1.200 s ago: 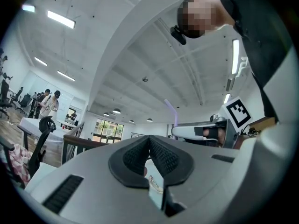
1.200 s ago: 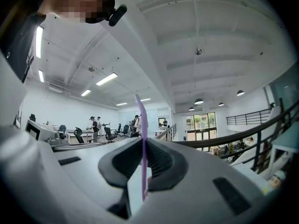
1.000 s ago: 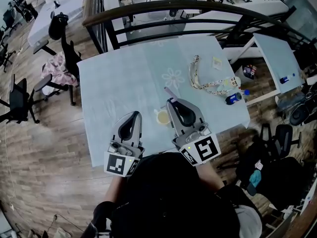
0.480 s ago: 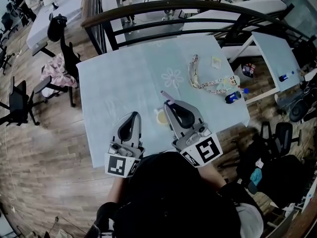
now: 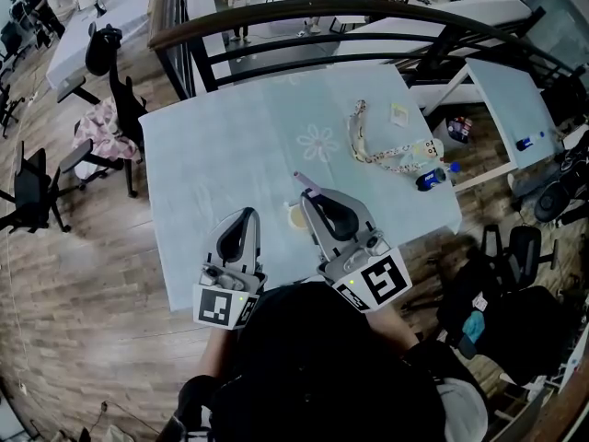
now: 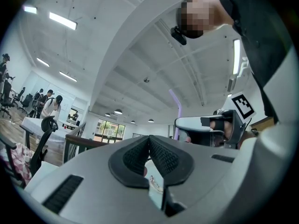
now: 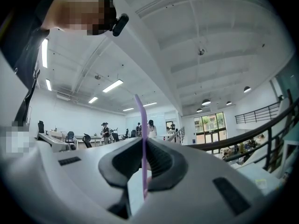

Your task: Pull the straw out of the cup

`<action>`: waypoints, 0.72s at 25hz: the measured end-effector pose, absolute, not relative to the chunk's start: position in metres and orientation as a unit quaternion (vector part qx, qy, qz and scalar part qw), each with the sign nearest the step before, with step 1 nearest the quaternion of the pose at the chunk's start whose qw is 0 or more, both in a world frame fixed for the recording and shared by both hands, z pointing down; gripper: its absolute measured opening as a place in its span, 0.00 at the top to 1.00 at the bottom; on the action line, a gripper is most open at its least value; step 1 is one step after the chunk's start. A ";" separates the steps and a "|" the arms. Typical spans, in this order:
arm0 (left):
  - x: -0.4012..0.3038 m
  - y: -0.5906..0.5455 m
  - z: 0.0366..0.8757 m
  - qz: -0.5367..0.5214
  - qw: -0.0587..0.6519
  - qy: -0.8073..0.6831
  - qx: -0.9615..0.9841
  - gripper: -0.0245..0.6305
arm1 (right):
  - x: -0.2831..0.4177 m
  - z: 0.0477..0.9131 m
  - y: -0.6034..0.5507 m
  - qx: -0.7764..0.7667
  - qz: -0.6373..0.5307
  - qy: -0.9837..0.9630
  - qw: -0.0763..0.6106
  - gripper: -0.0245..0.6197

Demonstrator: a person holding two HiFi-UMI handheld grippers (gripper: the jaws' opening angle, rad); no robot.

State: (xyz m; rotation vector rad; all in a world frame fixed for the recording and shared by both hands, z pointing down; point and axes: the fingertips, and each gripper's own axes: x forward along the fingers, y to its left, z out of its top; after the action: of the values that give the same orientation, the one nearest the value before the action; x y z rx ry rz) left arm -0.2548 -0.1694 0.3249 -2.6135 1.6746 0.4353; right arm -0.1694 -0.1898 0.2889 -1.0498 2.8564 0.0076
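Note:
A small cup (image 5: 295, 217) stands on the pale blue table (image 5: 212, 155), partly hidden by my right gripper (image 5: 309, 195). That gripper is shut on a thin purple straw (image 5: 306, 183), which sticks up and away past its tip. In the right gripper view the straw (image 7: 141, 125) runs upright between the pads of the right gripper (image 7: 144, 141). My left gripper (image 5: 247, 215) hovers left of the cup, apart from it. In its own view the left gripper (image 6: 149, 138) has its pads together with nothing between them, and the straw (image 6: 175, 104) shows above the right gripper (image 6: 205, 125).
A lanyard (image 5: 368, 145), a small packet (image 5: 399, 113) and a little blue-capped bottle (image 5: 426, 179) lie on the table's right side. A dark railing (image 5: 276, 21) runs behind the far edge. Office chairs (image 5: 32, 187) stand on the wooden floor to the left.
The right gripper with the straw has edged slightly left over the cup. The left gripper has stayed put.

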 end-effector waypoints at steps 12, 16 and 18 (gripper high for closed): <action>-0.250 -0.167 0.329 0.135 0.001 0.528 -0.839 0.94 | -0.167 0.296 -0.187 -0.344 -0.003 0.938 0.043 0.91; -0.246 -0.167 0.330 0.128 0.001 0.524 -0.842 0.94 | -0.166 0.295 -0.185 -0.341 -0.002 0.939 0.043 0.91; -0.244 -0.166 0.330 0.128 0.002 0.521 -0.844 0.94 | -0.165 0.295 -0.184 -0.341 -0.001 0.939 0.043 0.91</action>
State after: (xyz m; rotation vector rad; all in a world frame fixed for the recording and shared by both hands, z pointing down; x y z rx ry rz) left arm -0.2439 -0.1661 0.3302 -2.6476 1.6361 0.4019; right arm -0.1655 -0.1844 0.2946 -1.0445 2.8717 -0.0043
